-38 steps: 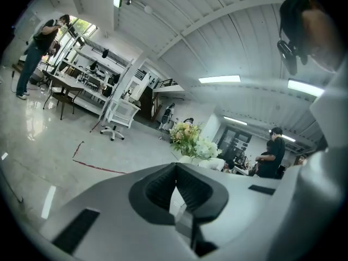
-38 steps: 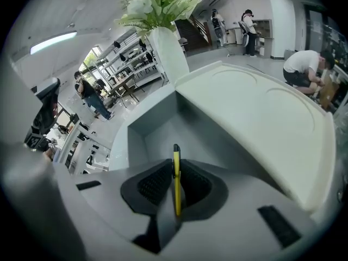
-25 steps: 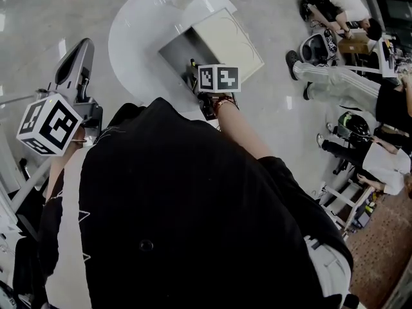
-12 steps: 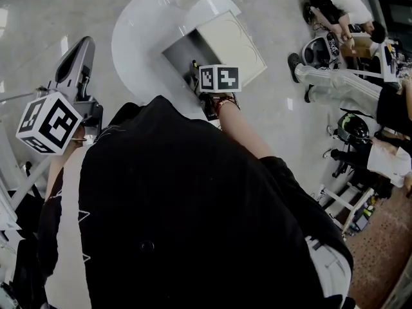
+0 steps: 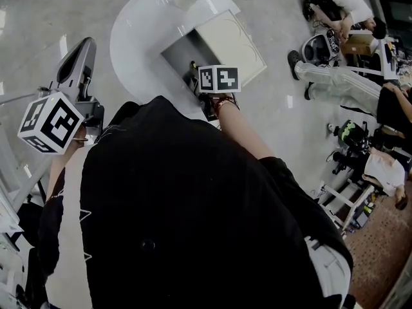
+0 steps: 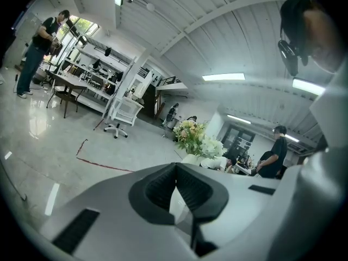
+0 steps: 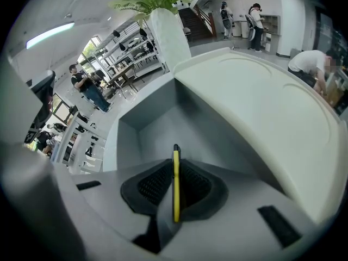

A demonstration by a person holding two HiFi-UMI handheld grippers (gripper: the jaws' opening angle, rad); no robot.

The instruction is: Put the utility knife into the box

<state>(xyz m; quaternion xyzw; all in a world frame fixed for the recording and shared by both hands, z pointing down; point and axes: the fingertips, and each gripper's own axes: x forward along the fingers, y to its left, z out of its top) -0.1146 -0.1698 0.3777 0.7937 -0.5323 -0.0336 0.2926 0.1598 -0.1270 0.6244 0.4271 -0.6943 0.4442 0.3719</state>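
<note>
Since the round white table carries the box open, its pale lid swung back and nothing showing in the grey well, the step in hand looks like the delivery itself. The right gripper hangs over the box's near edge, its jaws pinched narrow on the utility knife. The knife is a thin yellow strip held edge-on between the pads, with its dark tip pointing into the well. The next move probably calls for carrying the knife lower and further over the grey floor, then parting the jaws so that it drops flat rather than catching the wall or lid. The left gripper is raised well away to the side with its pads pressed together on nothing, aimed across the room, and seems to have no part in this. In the head view the person's dark torso blocks most of the near table and the right gripper's jaws. There the knife is too small to pick out, and its full length and blade state cannot be judged from any view.
</note>
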